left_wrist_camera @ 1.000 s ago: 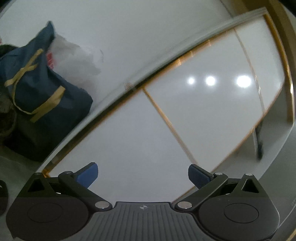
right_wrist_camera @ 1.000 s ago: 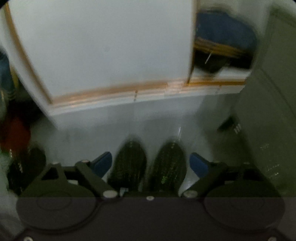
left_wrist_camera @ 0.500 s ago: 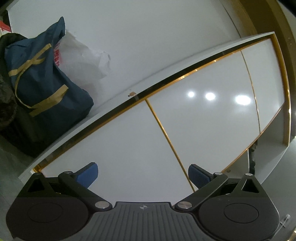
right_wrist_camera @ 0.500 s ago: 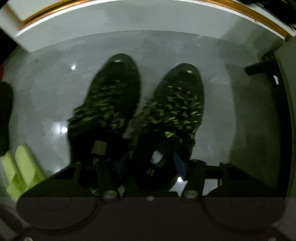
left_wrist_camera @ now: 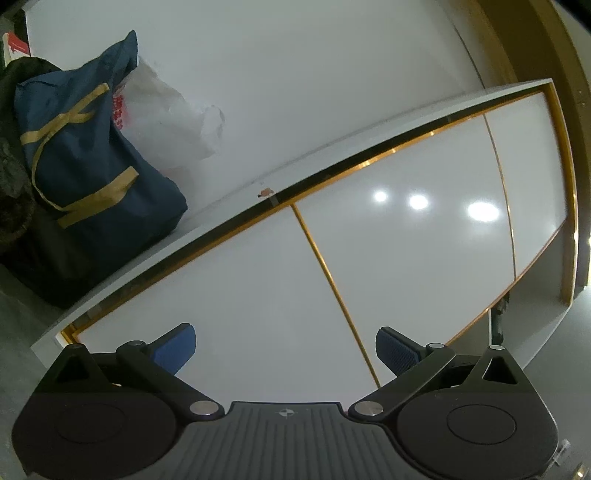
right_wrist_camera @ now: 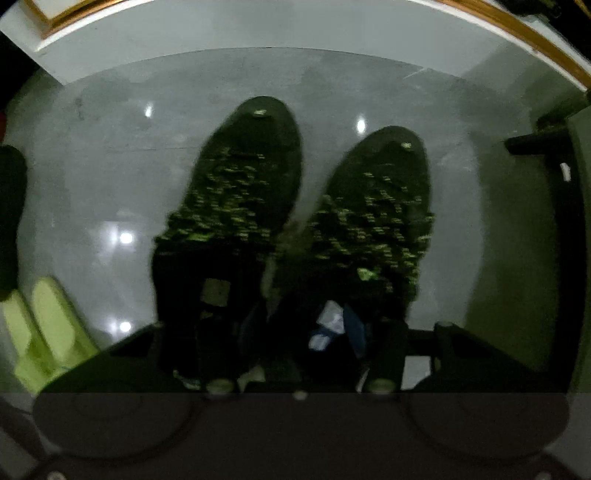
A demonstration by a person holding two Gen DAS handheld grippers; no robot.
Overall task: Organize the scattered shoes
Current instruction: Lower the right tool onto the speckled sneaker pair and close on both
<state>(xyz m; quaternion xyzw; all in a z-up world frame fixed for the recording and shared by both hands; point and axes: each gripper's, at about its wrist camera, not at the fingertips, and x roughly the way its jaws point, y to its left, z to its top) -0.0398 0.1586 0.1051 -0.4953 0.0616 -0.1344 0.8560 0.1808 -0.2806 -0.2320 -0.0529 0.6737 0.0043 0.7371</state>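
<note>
In the right wrist view a pair of dark sneakers with green flecks hangs over the grey floor, toes pointing away: the left shoe [right_wrist_camera: 240, 192] and the right shoe [right_wrist_camera: 376, 214]. My right gripper [right_wrist_camera: 299, 328] is shut on their inner collars, holding both side by side; its blue pads are mostly hidden in the shoe openings. In the left wrist view my left gripper [left_wrist_camera: 284, 349] is open and empty, its blue pads wide apart, facing a white cabinet [left_wrist_camera: 406, 236] with gold trim.
A navy bag with tan straps [left_wrist_camera: 85, 177] and a white plastic bag [left_wrist_camera: 166, 118] sit on the cabinet top. Light green slippers [right_wrist_camera: 40, 332] lie at lower left on the floor. A dark object [right_wrist_camera: 11, 206] stands at the left edge. The cabinet base [right_wrist_camera: 221, 33] runs along the top.
My right gripper has tipped down over the dark sneakers and closed on their collars. The left view shifted slightly along the cabinet; its jaws stay open.
</note>
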